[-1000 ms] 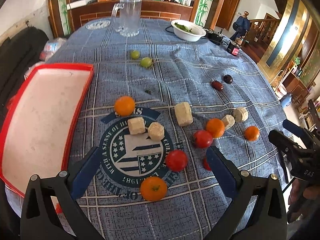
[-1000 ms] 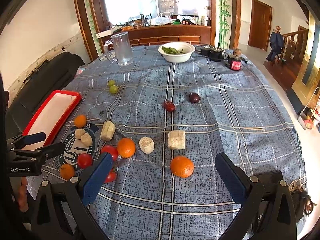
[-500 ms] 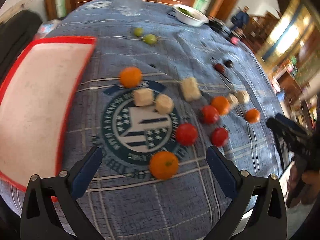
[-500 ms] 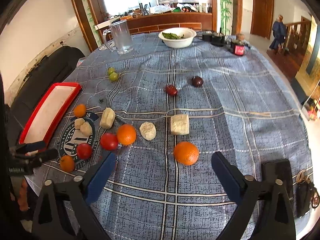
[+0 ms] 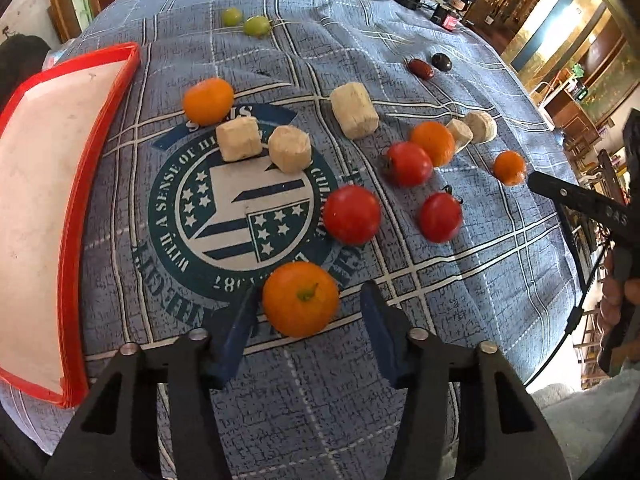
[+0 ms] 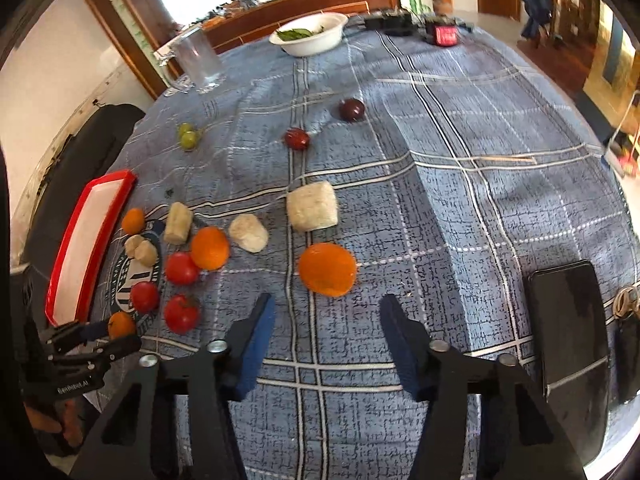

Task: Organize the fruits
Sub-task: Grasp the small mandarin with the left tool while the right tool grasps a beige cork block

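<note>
My left gripper (image 5: 308, 312) is open, its blue fingers on either side of an orange fruit (image 5: 301, 305) lying on the blue cloth, not touching it. Three red tomatoes (image 5: 352, 214) lie just beyond, with more oranges (image 5: 208, 101) and pale beige chunks (image 5: 353, 110). The red tray (image 5: 120, 80) is at the left. My right gripper (image 6: 326, 320) is open, just short of another orange (image 6: 327, 269). In the right wrist view the left gripper (image 6: 96, 338) shows at the lower left around its orange (image 6: 121, 325).
Two green fruits (image 5: 256, 25) and two dark fruits (image 6: 351, 109) lie farther back. A glass mug (image 6: 198, 60) and a white bowl (image 6: 310, 34) stand at the far side. A black phone (image 6: 568, 328) lies at the right table edge.
Both grippers moved down and forward toward the cloth. The left one now straddles the nearest orange with narrower jaws; the right one closed in on its orange and narrowed too.
</note>
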A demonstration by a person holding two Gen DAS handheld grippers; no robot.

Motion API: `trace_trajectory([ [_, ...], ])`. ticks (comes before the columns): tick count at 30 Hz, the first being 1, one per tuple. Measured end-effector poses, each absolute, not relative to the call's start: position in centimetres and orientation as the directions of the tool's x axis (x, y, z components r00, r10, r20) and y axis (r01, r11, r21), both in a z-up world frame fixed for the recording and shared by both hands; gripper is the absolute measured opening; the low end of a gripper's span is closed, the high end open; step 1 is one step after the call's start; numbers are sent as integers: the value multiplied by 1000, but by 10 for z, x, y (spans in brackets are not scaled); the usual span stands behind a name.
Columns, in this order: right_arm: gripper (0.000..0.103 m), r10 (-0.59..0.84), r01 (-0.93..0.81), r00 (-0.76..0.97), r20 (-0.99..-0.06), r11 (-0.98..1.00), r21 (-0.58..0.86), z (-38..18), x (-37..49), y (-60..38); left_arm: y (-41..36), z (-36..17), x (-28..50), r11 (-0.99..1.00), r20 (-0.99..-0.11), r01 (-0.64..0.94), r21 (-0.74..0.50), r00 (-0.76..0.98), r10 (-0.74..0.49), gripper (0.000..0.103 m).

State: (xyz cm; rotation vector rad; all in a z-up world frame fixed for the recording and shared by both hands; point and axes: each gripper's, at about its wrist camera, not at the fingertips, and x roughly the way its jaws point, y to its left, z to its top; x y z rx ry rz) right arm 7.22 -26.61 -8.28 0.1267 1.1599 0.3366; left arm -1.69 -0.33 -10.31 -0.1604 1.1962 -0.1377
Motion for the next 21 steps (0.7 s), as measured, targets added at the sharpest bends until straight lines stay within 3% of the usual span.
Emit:
trace_trajectory([
  [2, 48, 332, -208, 362, -871, 940, 272, -81, 76, -263, 1, -102, -18, 981, -915, 7, -194, 360, -184, 34],
  [12, 48, 318, -212, 385, -867, 944, 252, -77, 114, -246, 7, -97, -25, 977, -917, 24, -212, 342, -208, 33],
  [16, 38, 312, -208, 352, -883, 945, 251, -89, 134, -238, 9, -93, -28, 976, -911, 30, -218, 354, -214, 33],
  [21, 37, 283, -207, 308, -908, 952, 226, -107, 146, -228, 19, -87, -31, 972, -900, 8, -236, 376, -221, 33],
])
